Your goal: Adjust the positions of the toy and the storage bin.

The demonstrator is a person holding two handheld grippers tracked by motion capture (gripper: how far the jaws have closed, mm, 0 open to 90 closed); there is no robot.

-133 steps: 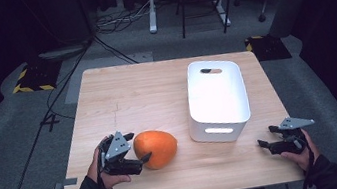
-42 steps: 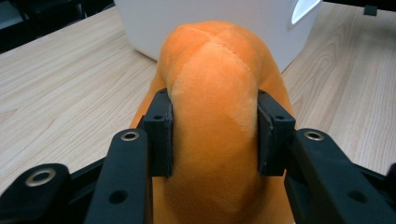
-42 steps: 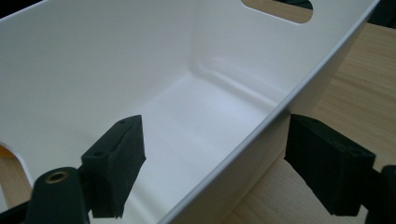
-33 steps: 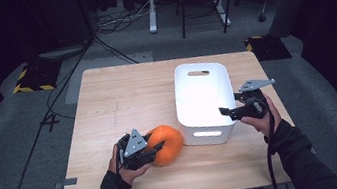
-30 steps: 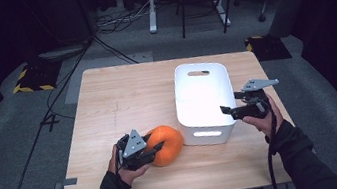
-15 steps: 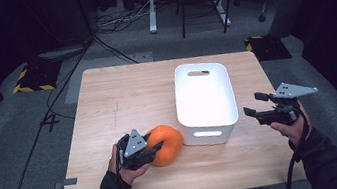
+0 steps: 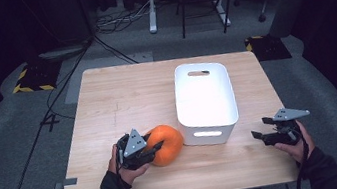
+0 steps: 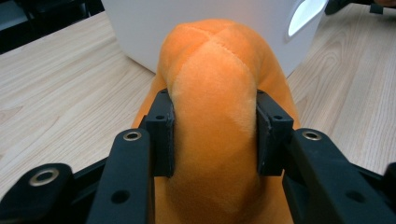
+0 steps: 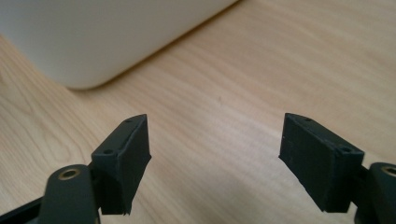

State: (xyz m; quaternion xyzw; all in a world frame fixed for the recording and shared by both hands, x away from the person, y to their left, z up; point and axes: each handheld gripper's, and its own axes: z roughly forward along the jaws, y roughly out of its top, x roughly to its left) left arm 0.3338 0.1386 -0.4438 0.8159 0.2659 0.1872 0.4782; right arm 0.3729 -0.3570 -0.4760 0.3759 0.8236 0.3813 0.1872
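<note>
Squeezing in from both sides, the left gripper [image 7: 156, 147] has its two black pads pressed into an orange plush toy [image 7: 165, 144], a soft rounded thing with stitched seams. In the left gripper view the pads [image 8: 161, 133] dent the fabric, so the toy [image 8: 212, 107] bulges above and below the pinch; the jaws stand only partly closed, held apart by the toy's body. The person's left hand [image 7: 125, 164] wraps the gripper body from below, with the grey three-cornered plate on top.

From the high view the toy lies on the light wooden table [image 7: 122, 101], near its front edge and left of centre. Its right side sits just beside the front left corner of a white plastic bin [image 7: 207, 104]; whether the two touch I cannot tell. The left gripper view shows the bin's wall [image 8: 154, 28] rising right behind the toy, with a slot handle cut through it.

The bin stands upright near the middle of the table, long side running away from the person, a slot handle in each short wall.

Further right, well apart from the bin, the right gripper [image 7: 259, 136] hangs low over the table's front right area, pointing left toward the bin. Its jaws are spread wide with nothing between them: the right gripper view shows bare wood grain in the gap between the pads [image 9: 128, 161], and the bin's rounded lower corner [image 9: 88, 42] ahead.
</note>
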